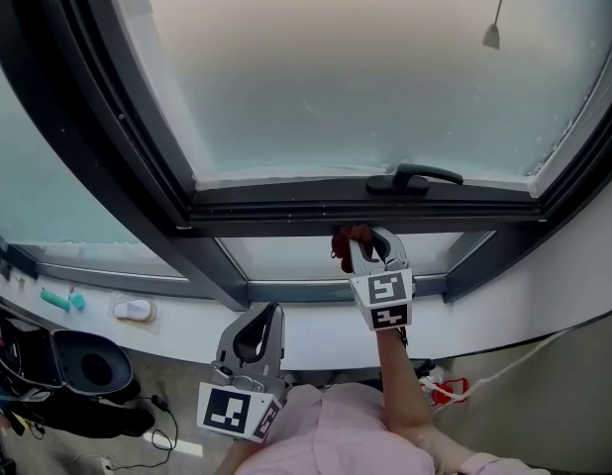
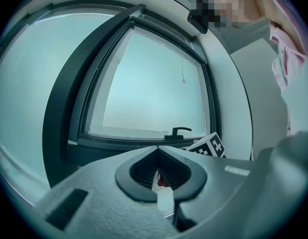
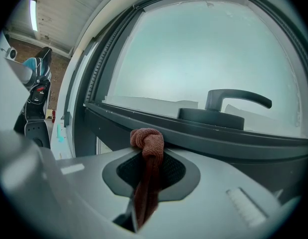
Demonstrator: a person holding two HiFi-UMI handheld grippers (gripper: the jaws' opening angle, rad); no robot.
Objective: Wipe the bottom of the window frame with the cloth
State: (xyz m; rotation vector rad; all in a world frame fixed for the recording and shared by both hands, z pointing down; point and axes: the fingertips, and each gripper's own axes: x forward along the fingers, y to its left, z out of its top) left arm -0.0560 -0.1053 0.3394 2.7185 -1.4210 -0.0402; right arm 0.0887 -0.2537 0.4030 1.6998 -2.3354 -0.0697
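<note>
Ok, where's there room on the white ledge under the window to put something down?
The ledge is bare between the small white thing and the left gripper, and again right of the right gripper. Its left end is crowded: a teal thing sits beside the white one. The middle is busy, with the cloth up at the frame.

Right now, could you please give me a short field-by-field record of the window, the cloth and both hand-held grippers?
window frame: dark, with a handle on its bottom part
cloth: reddish-brown, knotted at its end
right hand-held gripper: shut on cloth, raised to the frame's bottom, just below the handle
left hand-held gripper: shut, empty, held low, apart from the frame
contact of cloth with frame: cannot tell
</note>
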